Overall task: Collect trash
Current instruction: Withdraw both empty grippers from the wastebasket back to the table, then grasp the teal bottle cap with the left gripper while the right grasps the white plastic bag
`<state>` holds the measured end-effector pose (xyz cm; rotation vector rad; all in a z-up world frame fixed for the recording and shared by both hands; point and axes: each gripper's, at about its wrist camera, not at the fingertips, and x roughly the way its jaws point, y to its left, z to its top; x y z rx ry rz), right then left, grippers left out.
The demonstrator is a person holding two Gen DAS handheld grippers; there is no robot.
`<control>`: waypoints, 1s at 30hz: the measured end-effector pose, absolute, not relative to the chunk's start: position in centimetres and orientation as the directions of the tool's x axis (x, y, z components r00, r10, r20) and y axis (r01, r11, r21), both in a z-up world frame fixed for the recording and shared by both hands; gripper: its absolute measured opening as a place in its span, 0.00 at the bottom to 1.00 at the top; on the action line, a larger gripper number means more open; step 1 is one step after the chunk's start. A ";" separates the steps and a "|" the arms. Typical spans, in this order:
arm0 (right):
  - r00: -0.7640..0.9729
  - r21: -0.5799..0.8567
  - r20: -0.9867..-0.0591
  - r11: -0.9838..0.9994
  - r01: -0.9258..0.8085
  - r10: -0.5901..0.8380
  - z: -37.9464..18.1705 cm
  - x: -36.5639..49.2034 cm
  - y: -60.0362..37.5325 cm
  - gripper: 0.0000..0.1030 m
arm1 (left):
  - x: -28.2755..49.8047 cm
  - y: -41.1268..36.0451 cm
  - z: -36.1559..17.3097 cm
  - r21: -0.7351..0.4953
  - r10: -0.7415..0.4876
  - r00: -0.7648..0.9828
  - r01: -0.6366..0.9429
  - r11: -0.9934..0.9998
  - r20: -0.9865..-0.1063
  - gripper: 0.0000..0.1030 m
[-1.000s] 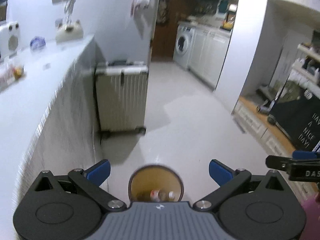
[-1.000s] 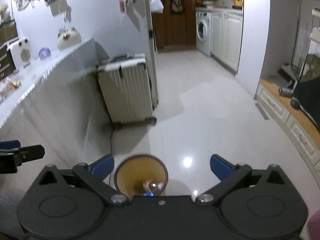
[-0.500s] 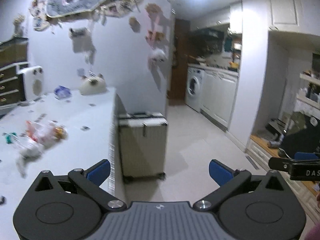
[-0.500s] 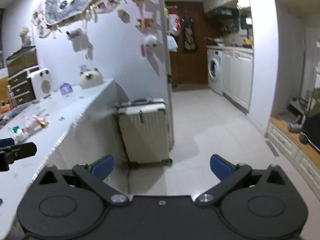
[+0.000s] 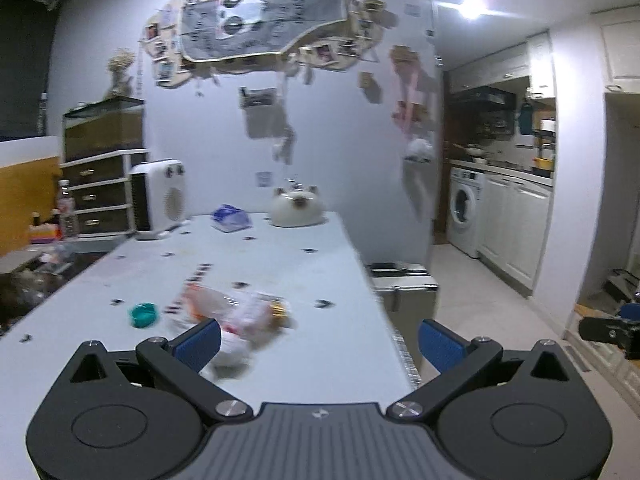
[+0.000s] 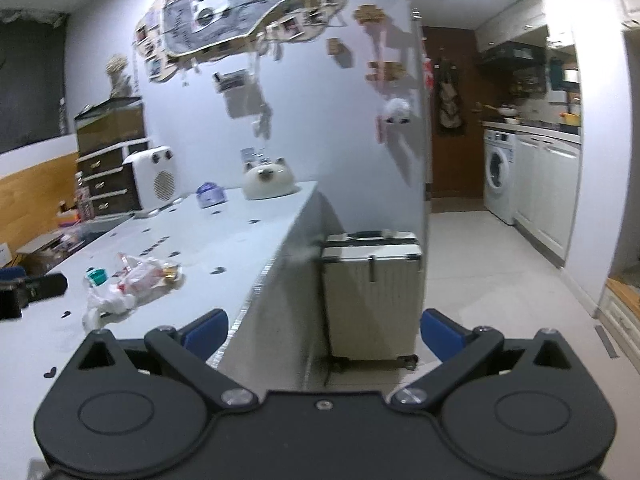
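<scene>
White and long, the table (image 5: 312, 264) ran away from both cameras toward a pale wall hung with a photo collage (image 5: 260, 28). Small dark stickers (image 5: 322, 303) dotted its top. At the far end stood a white heater (image 5: 160, 196), a blue packet (image 5: 230, 218) and a cat-shaped pot (image 5: 296, 210). A dark drawer unit (image 5: 104, 184) stood left of the table, and a ribbed suitcase (image 6: 372, 300) stood on the floor against its right end. Beyond lay a tiled floor, white cabinets and a washer (image 6: 498, 170).

The trash, a crumpled clear bag (image 5: 240, 316) of wrappers, lay on the near part of the table, blurred in the left view, with a small teal cap (image 5: 142, 314) just beside it on the left. The left gripper (image 5: 318, 340) hovered above the table, jaws spread wide and empty, its left finger (image 5: 198, 340) overlapping the bag's near edge in view. The right gripper (image 6: 324, 330) hung off the table's right edge, also wide and empty, facing the suitcase.
</scene>
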<state>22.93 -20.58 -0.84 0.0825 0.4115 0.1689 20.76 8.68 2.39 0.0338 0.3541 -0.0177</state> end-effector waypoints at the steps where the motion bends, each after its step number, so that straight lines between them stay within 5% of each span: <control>1: 0.900 0.108 -0.394 0.982 -0.158 0.188 -0.7 23.4 -19.6 1.00 | 21.1 9.8 2.6 0.032 -0.001 0.938 0.013 0.999 -0.346 1.00; 14: 0.855 0.147 -0.430 0.957 -0.252 0.291 -0.4 30.1 -7.6 1.00 | 29.5 24.7 3.5 -0.016 0.118 0.926 -0.133 0.991 -0.359 1.00; 21: 0.801 0.234 -0.481 0.933 -0.275 0.357 -1.5 32.9 -1.4 1.00 | 37.5 29.9 -1.2 -0.043 0.164 0.861 -0.210 0.977 -0.482 1.00; 26: 0.775 0.216 -0.520 0.933 -0.286 0.358 -3.1 33.8 2.8 1.00 | 40.9 31.3 -4.4 -0.026 0.124 0.836 -0.163 0.986 -0.535 1.00; 30: 0.760 0.220 -0.519 0.921 -0.323 0.391 -4.1 34.9 6.3 1.00 | 41.7 32.6 -5.7 -0.070 0.075 0.869 -0.125 0.990 -0.489 1.00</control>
